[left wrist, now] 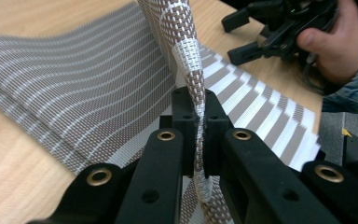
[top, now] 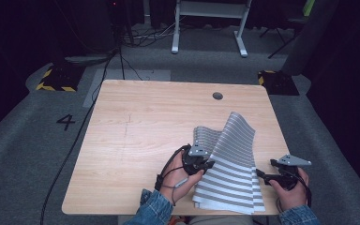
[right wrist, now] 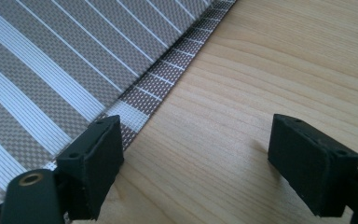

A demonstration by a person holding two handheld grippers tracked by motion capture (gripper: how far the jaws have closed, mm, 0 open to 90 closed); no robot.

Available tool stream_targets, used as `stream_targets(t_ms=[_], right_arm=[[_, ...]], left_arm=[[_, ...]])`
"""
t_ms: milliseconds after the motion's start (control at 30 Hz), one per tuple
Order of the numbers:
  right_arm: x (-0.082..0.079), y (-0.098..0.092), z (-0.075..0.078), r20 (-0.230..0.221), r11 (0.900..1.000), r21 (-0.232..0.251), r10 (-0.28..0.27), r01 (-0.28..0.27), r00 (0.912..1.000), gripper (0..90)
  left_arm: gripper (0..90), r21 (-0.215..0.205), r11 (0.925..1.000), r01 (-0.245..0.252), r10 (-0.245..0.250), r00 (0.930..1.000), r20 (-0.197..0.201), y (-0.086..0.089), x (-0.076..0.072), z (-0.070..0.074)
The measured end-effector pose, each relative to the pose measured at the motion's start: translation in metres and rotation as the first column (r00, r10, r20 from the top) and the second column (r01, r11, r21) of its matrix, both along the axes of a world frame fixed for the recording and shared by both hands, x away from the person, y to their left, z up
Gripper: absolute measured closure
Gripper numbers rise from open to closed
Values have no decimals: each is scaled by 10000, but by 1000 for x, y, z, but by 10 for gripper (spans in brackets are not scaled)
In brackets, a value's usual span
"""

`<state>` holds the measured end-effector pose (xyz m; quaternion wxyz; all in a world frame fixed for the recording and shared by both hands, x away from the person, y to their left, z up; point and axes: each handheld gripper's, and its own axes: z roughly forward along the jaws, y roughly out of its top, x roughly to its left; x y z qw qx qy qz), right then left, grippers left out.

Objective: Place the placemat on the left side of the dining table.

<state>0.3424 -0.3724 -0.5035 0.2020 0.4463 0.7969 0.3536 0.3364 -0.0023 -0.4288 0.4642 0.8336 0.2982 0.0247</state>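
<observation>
The light wooden bench (top: 136, 140) carries a grey-and-white striped woven mat (top: 234, 173) at its near right part. The step in hand looks like folding: the left tongs (left wrist: 199, 135) are clamped on the mat's left edge, which stands raised. The right tongs (right wrist: 196, 163) gape over bare wood beside the right edge. Next, I think, the lifted part must go over to the right; nothing blocks the way.

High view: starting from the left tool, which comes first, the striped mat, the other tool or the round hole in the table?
1. Striped mat: pinched in the left tool itself.
2. Right tool: across the mat, at the near right edge.
3. Round hole: far side of the table.
</observation>
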Motion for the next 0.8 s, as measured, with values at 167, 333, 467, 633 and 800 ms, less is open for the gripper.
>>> stream_targets(t_ms=[167, 333, 467, 633, 800], right_arm=[[0, 0, 0, 28, 10000, -24, 15, -15, 10000, 180], [0, 0, 0, 30, 10000, -28, 8, -8, 10000, 180], [-1, 0, 0, 80, 9999, -48, 113, -112, 9999, 213], [-1, 0, 0, 141, 9999, -35, 166, -165, 9998, 221], [-1, 0, 0, 152, 9998, -43, 180, -179, 9997, 221]], left_arm=[[883, -233, 9997, -29, 40, 9991, 433, 19, -8, 25], [884, -194, 9998, -33, 48, 9970, 768, 35, -13, 41], [883, -374, 9993, -49, 86, 9951, 983, 55, -20, 55], [884, -426, 9990, -113, 158, 9942, 1066, 81, -29, 67], [883, -271, 9995, -187, 216, 9936, 1108, 103, -34, 71]])
